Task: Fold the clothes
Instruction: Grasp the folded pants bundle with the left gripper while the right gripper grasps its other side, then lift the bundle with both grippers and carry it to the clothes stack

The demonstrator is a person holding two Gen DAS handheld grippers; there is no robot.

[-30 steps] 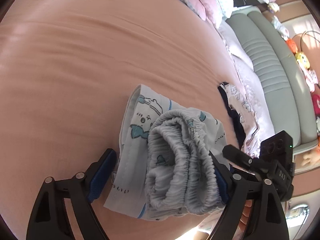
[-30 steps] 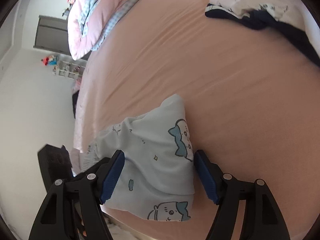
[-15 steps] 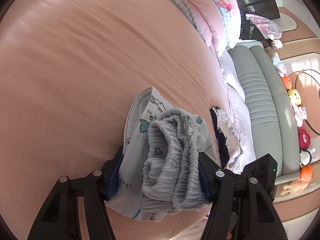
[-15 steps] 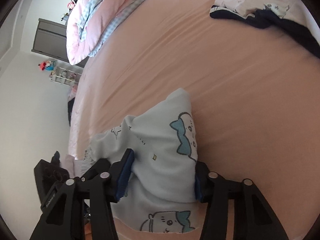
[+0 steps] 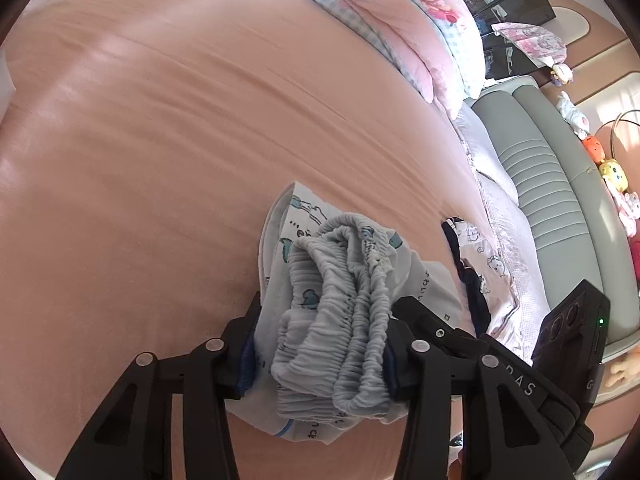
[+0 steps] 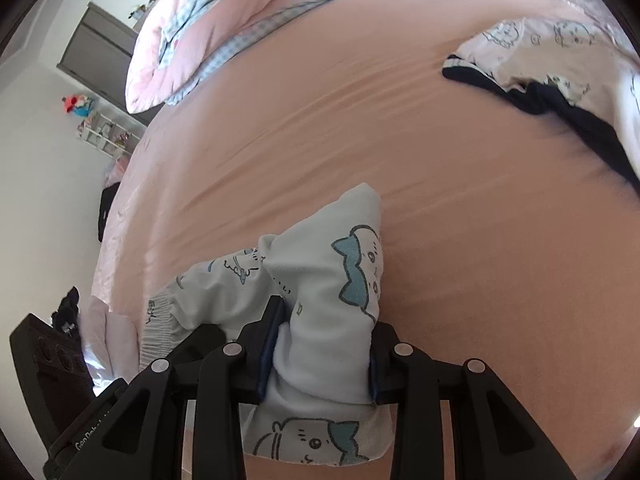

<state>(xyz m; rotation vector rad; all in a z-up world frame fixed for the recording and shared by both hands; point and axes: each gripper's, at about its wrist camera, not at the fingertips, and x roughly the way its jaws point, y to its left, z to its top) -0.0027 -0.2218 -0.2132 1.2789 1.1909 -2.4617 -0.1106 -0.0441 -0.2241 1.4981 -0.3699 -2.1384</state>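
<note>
Left wrist view: my left gripper is clamped across the gathered elastic waistband of one pair of pale blue cartoon-print shorts, folded into a bundle. Its long axis runs away from me toward the far pillow edge of the peach bed sheet. One second garment, white with navy trim, lies near the bed's right edge.

Right wrist view: my right gripper is squeezed tight on the same shorts, their folded corner pointing up the bed. The one navy-trimmed garment lies well apart, toward the far right edge.

Folded garment on bed, second garment right, quilt behind
</note>
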